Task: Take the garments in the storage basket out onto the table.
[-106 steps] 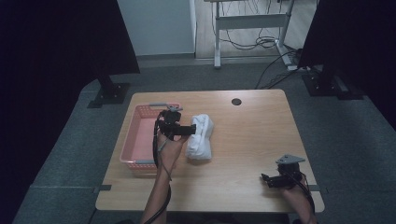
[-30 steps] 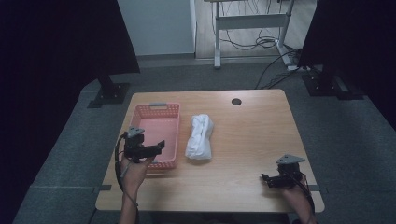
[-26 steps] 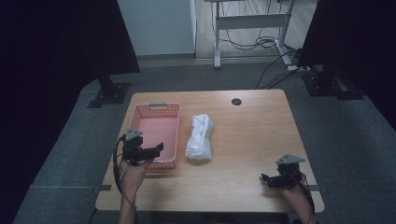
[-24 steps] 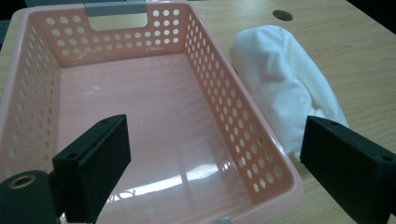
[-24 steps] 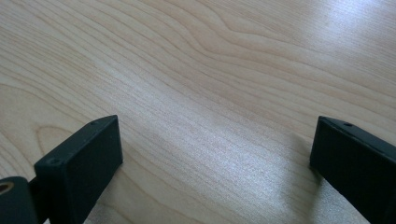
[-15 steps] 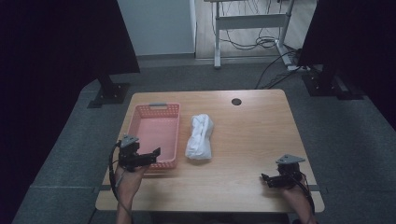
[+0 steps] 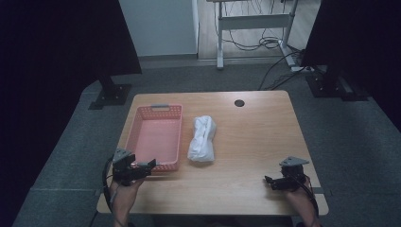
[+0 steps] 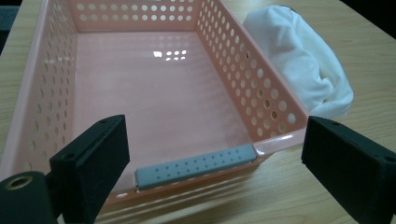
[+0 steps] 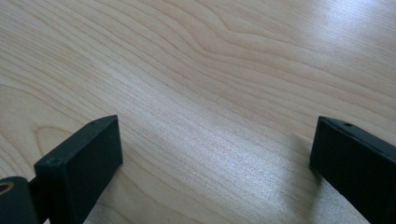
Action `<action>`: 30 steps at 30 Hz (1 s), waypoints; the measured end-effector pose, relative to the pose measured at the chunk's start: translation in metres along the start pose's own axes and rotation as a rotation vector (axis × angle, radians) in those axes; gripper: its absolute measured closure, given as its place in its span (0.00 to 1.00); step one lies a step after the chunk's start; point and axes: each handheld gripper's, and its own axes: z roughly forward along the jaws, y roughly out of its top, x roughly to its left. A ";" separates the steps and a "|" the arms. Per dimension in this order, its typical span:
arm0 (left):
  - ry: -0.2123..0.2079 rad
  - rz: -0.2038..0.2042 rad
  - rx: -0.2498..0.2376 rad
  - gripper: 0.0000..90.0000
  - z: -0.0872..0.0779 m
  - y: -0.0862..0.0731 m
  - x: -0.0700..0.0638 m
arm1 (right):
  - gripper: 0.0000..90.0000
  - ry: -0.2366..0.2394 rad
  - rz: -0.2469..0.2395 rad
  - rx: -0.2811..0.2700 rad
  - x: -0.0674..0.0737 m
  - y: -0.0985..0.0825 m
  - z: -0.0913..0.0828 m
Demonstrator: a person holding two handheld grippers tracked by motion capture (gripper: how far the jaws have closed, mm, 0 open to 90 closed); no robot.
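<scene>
A pink perforated basket (image 7: 158,137) lies on the left part of the wooden table, with nothing inside it (image 8: 154,84). A rolled white cloth (image 7: 202,139) rests on the table just right of the basket (image 8: 303,70). My left gripper (image 7: 146,165) hovers at the basket's near end, jaws open and bare, facing the grey handle (image 8: 196,163) on its near rim. My left gripper (image 8: 210,172) has nothing between its jaws. My right gripper (image 7: 269,180) rests low at the table's near right corner, open over bare wood (image 9: 215,163).
A dark round grommet (image 7: 239,102) sits near the table's far edge. The table's front edge (image 7: 213,210) runs just below both hands. Dark stands and cables are on the floor beyond the table.
My left gripper has drawn back toward the near edge and lower, from over the basket to its near end. The cloth, the basket and the right gripper have stayed put.
</scene>
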 end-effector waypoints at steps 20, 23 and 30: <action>-0.001 0.002 -0.001 0.05 -0.002 -0.044 0.007 | 0.02 -0.001 0.000 -0.001 0.000 0.000 0.000; 0.012 0.015 0.014 0.05 0.001 -0.050 0.006 | 0.02 -0.001 0.000 -0.001 0.000 0.000 0.000; 0.029 0.011 0.043 0.05 0.010 -0.063 0.006 | 0.02 -0.001 0.000 -0.001 0.000 0.000 0.000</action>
